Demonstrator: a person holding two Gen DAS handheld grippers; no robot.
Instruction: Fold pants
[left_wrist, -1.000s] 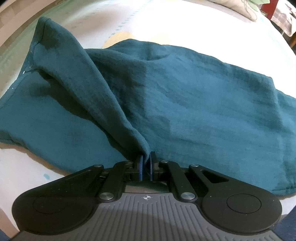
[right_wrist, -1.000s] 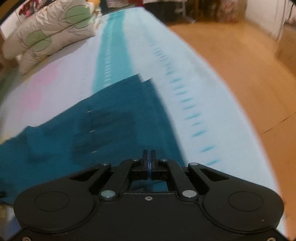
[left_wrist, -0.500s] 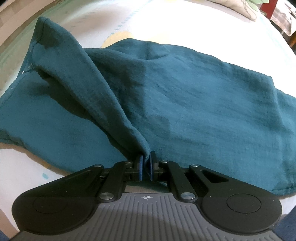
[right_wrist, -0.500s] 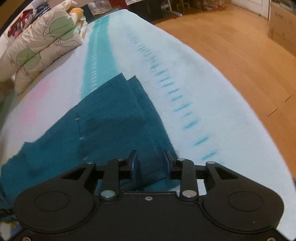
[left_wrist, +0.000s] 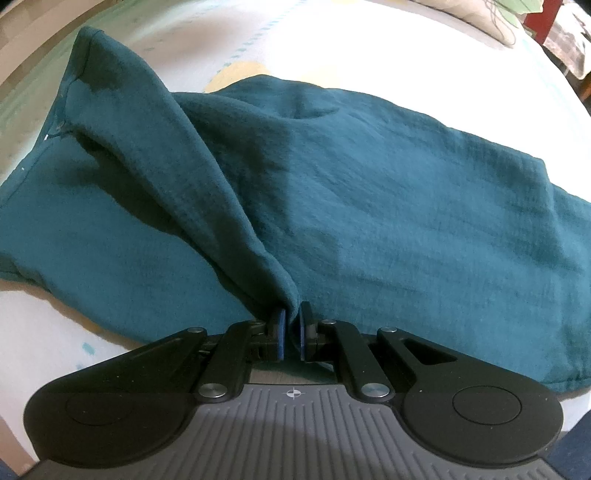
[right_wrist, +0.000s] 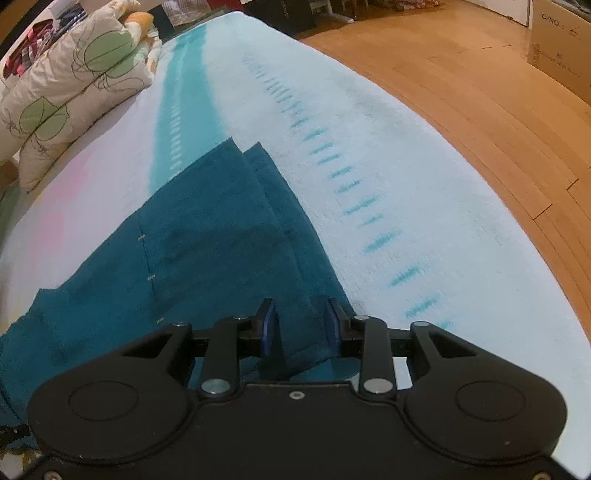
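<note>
Bed: pale towel-like cover with teal stripe and dashes
Far left: leaf-print pillows stacked
Right: warm wooden plank floor
Far right: cardboard box on the floor

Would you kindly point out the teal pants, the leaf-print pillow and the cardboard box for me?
teal pants (left_wrist: 406, 206): left wrist view, broad flat middle of the cloth.
leaf-print pillow (right_wrist: 74, 99): right wrist view, printed front face.
cardboard box (right_wrist: 565, 44): right wrist view, its lettered side.
</note>
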